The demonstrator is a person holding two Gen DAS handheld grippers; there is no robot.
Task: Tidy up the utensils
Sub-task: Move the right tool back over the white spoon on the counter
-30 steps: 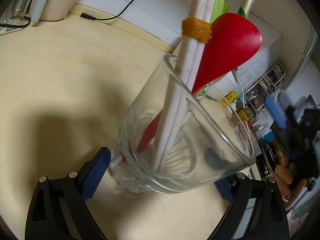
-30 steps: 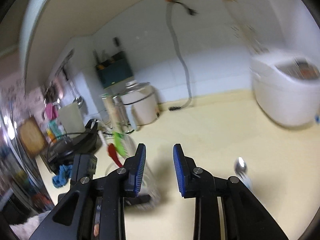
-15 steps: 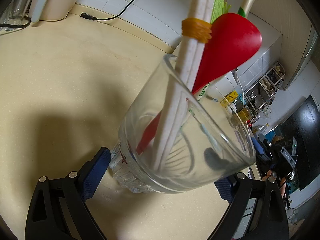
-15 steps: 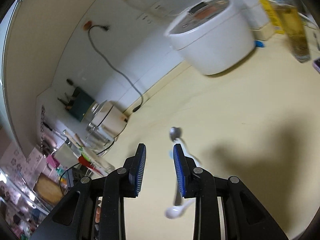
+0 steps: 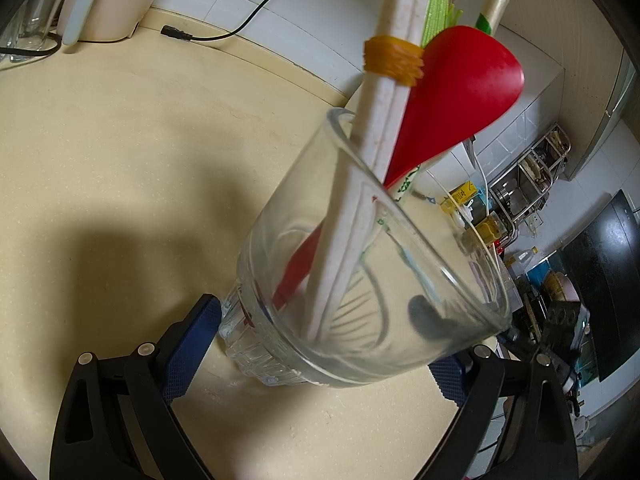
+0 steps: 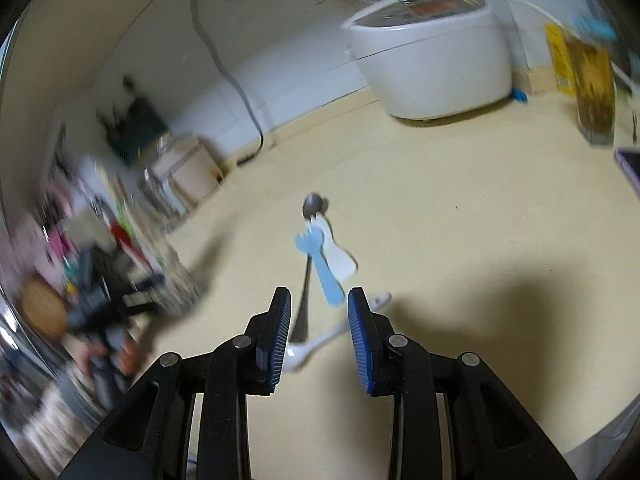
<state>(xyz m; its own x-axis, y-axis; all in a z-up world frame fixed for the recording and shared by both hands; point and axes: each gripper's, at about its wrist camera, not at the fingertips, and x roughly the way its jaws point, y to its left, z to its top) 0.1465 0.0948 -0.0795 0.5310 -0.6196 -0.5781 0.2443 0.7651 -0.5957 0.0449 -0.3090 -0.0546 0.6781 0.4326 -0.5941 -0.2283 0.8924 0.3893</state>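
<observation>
Across both views runs a pale cream, finely speckled bench (image 5: 120, 152) that meets a white tiled wall at its far edge. At the lower centre of the left wrist view, the left tongs (image 5: 320, 344) are pinching the ribbed base of a clear glass tumbler (image 5: 360, 280), one blue pad on each side of it. Standing in that tumbler are a bundle of white chopsticks (image 5: 376, 152) bound with a yellow rubber band (image 5: 394, 60), a red plastic spoon (image 5: 452, 104) with its bowl upward, and a cream handle rising to the top of the frame. At the upper left a black power cord (image 5: 224, 32) lies on the bench beside a cream appliance; at the right edge a metal rack of kitchen clutter shows, too small to sort out. At the lower centre of the right wrist view, the right tongs (image 6: 319, 332) are spread and empty, their jaws having just been opening, above a small heap of utensils in mid-frame: a light blue plastic fork (image 6: 320, 260), a white plastic spoon (image 6: 340, 262) and a steel spoon (image 6: 312, 206), overlapping on the bench. A white rice cooker (image 6: 432, 56) sits at the upper right against the wall, with a yellow-labelled bottle (image 6: 592, 80) near it. The left side of that view is blurred.
</observation>
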